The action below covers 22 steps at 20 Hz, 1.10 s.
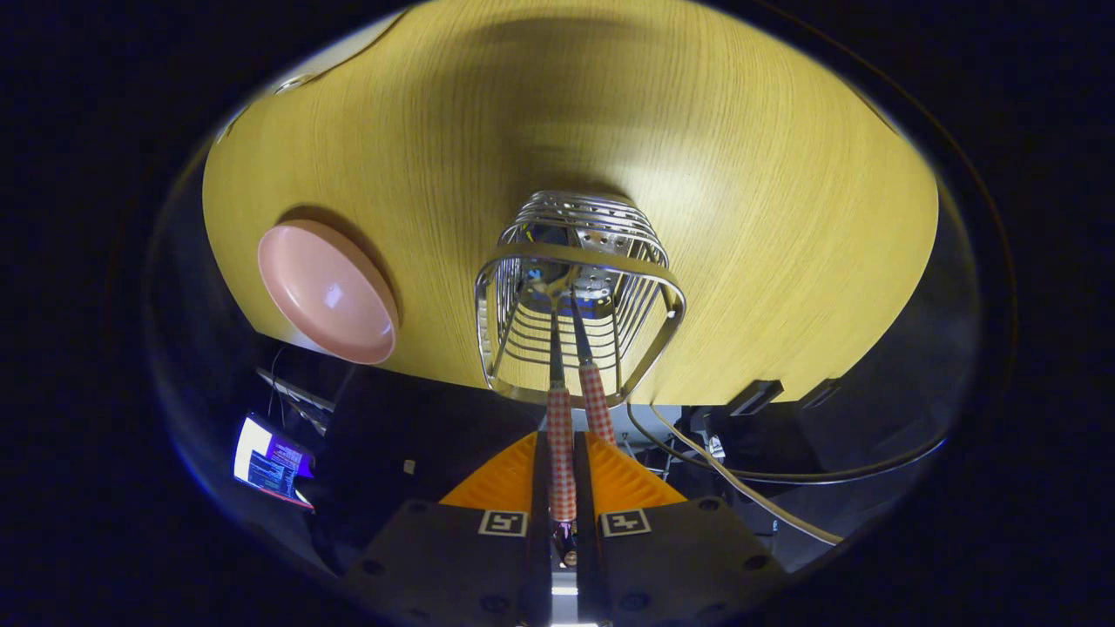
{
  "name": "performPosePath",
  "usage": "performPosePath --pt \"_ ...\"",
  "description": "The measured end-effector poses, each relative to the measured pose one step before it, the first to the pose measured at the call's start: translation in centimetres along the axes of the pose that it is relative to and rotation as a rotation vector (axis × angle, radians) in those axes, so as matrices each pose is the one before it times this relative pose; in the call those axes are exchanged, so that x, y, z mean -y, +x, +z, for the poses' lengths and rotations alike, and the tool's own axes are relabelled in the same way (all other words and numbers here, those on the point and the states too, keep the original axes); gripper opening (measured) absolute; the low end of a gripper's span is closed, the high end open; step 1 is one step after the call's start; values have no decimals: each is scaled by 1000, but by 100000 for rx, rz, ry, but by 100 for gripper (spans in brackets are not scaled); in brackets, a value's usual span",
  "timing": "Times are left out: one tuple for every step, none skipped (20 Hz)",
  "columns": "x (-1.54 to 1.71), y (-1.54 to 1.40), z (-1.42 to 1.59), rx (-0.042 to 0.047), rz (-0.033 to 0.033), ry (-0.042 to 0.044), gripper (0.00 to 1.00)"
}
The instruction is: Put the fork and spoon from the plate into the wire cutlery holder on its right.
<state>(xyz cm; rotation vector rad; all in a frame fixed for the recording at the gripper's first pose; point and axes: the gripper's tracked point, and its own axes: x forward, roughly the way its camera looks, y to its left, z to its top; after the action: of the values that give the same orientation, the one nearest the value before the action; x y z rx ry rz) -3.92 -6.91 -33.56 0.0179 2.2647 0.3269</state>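
Second utensil going into wire cutlery holder (579, 296).
My gripper (563, 475) pinches one checked-handle utensil (561, 453), head inside holder; other (596, 402) already stands there. Pink plate (327, 292) looks bare. Only release left.

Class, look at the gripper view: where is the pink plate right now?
The pink plate lies on the wooden table, near its edge, left of the wire cutlery holder and apart from it. The hand-held gripper clamps a checked-handled utensil reaching into that holder.
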Motion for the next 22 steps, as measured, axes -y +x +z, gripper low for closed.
performPosePath --pt "75 152 -10 547 -6 140 16" --pt "-45 -63 -71 467 199 -306 17" --pt "119 -197 105 1377 351 -806 18" --pt "-181 -150 130 2324 1069 -1178 22" --pt "-58 -293 192 3570 460 -1738 26" --pt "-36 -362 304 4447 278 -1455 34" --pt "-235 -383 152 4766 535 -800 38" --pt "-236 -501 87 4788 1240 -1186 50" --pt "-193 -598 -2 5422 491 -776 63" --pt "-248 -688 -95 5827 366 -773 86" --pt "-287 -861 64 6227 379 -733 93" --pt "-121 -720 43 6355 -260 -452 96" --pt "-89 -569 34 6428 -28 70 97" --pt "-127 -698 318 7310 180 600 100" --pt "-119 -538 299 8528 -12 1287 100" --pt "85 -476 382 7469 -680 1439 100" --pt "26 -353 598 7861 -1377 2211 100" --pt "-109 -593 655 7704 -329 1989 99" --pt "-148 -518 592 7662 -258 2021 99" --pt "-319 -503 614 7582 38 1132 100" --pt "-337 -554 620 7297 204 810 100" --pt "-573 -525 854 8901 1218 651 100"
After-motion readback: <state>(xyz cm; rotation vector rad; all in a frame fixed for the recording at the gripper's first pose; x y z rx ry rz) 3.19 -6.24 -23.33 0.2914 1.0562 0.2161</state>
